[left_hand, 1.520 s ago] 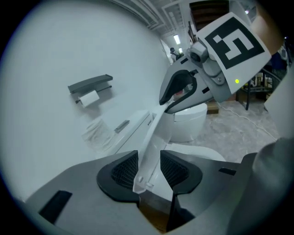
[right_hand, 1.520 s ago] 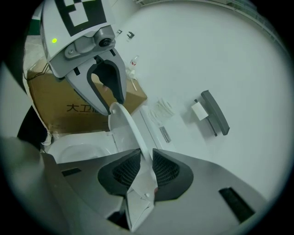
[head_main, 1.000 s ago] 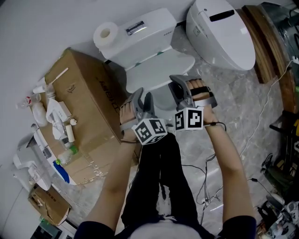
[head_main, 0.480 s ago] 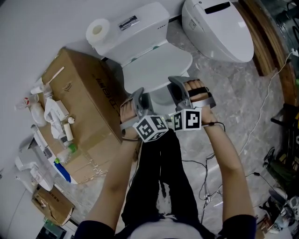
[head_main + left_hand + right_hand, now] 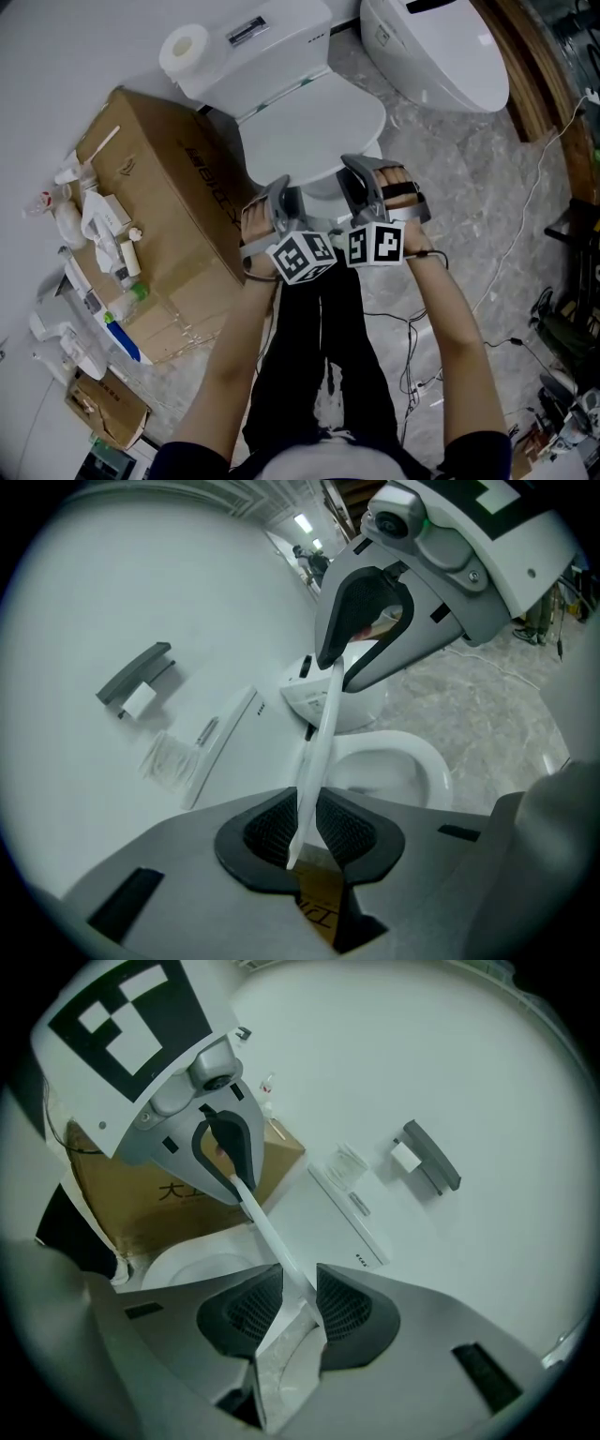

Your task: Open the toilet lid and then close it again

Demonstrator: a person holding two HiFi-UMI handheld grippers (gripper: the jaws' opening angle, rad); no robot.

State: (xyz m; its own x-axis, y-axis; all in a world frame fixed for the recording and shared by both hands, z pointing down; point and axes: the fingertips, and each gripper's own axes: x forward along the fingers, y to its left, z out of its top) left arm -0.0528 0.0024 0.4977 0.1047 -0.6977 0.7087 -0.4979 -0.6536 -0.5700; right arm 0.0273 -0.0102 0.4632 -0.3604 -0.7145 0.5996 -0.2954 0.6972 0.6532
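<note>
- The left gripper (image 5: 305, 834) is clamped on the thin front edge of the toilet lid (image 5: 319, 733), though its jaws are easing apart. Only the rim is caught between the ribbed pads.
- The right gripper (image 5: 292, 1302) is being opened as well. The same edge is threaded between its pads, but a gap is seen on one side, so this edge is judged loose rather than gripped.
- The lid is held part-raised, hinged below the tank (image 5: 262, 52) and tilted above the seat (image 5: 436, 771), which is exposed beneath it.
- If both grips are relaxed together, the lid can be dropped and slammed onto the seat, since nothing else is seen carrying it.
- With one side pinched and the other free, the lid may be twisted at its hinges.
- The smooth, shallow edge can be slid out of the pads if the grippers are pulled toward the person instead of being swung along the hinge arc.
- The cardboard box (image 5: 159, 178) stands just beside the bowl and could be knocked by the left arm.
</note>
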